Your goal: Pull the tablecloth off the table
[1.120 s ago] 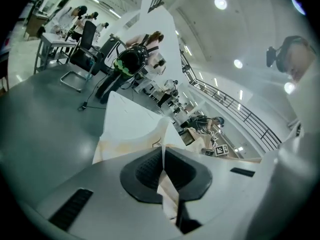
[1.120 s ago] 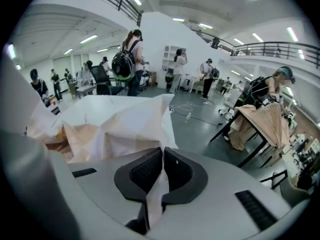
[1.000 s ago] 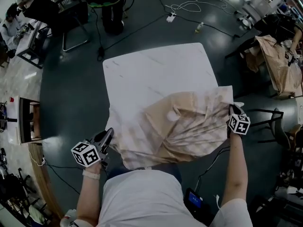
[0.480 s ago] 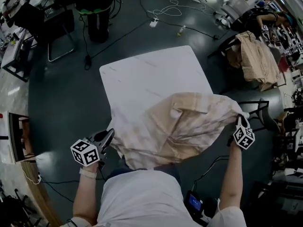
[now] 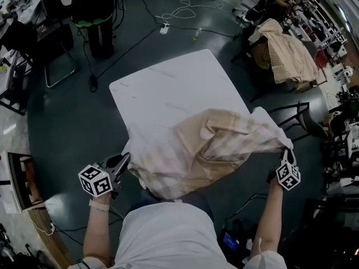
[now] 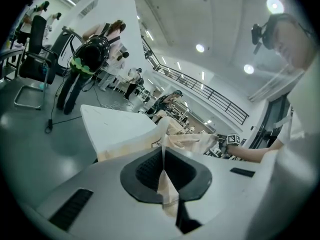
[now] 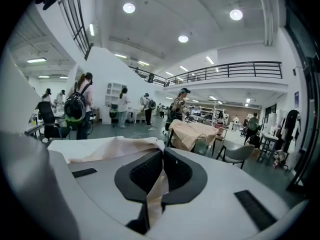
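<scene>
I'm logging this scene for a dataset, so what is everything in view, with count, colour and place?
tablecloth: one, beige checked, bunched over the table's near half
table: one, white, centre, far half bare
second cloth: one, beige checked, draped over furniture, far right
cable: one, white, coiled on the dark floor beyond the table
backpack: one, black with a green band, far left beyond the table
left claw: one, white and black, near left, shut on the tablecloth
right claw: one, white and black, near right, shut on the tablecloth
</scene>
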Demonstrator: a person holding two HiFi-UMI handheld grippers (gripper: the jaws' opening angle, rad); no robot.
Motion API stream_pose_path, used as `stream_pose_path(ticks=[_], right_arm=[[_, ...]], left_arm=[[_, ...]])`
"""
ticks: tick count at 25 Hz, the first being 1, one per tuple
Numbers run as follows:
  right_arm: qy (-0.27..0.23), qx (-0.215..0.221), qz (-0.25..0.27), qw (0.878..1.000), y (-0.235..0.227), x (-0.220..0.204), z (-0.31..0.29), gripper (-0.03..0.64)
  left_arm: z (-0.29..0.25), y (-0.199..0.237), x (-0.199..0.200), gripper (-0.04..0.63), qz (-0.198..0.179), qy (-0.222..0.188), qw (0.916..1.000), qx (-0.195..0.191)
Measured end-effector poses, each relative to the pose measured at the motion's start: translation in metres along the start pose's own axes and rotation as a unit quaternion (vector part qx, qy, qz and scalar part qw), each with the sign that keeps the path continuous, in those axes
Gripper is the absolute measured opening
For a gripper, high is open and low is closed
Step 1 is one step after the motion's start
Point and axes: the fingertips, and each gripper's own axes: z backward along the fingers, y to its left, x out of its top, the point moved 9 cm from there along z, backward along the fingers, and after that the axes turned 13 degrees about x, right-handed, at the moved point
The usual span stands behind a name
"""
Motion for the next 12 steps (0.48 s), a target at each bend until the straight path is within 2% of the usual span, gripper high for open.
stream_pose_path(ticks=[7, 12], right_arm=[[-0.023, -0.019, -0.031, 0.999, -0.03, -0.03, 0.061, 0.031], [-0.044, -0.002, -0.042, 0.998, -0.051, -0.044, 0.098, 0.031]], left_arm=[[0.016, -0.031, -0.018, 0.011, -0.007, -0.012, 0.9998, 0.013], [0.034, -0.062, -0.042, 0.011, -0.016, -0.026, 0.999, 0.033]])
